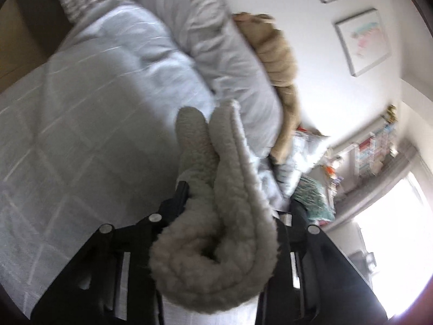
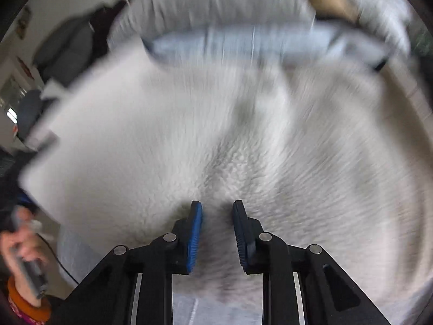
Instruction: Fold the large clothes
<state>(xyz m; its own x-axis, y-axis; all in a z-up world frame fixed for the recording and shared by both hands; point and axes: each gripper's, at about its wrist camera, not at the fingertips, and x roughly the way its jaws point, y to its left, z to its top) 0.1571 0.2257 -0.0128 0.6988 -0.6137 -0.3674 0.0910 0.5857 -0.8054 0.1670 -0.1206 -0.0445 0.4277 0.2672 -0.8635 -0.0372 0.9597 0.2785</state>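
Your left claw point(image 1: 232, 203) is clamped on a thick bunched roll of the fleece garment point(image 1: 216, 243), lifted clear of the bed point(image 1: 67, 149); keep that grip firm, since the bulk could slide out between the fingers. Your right claw point(image 2: 217, 233) stands narrowly parted with the fleece point(image 2: 216, 135) pinched between its blue pads point(image 2: 195, 235), the rest of the cloth spread wide over the bed beneath it, though blur hides how tightly it bites; check that you have one edge and not several layers; then draw both hands apart to tension the cloth before laying the fold flat; steer clear of the pillows point(image 1: 230, 54) at the head of the bed.
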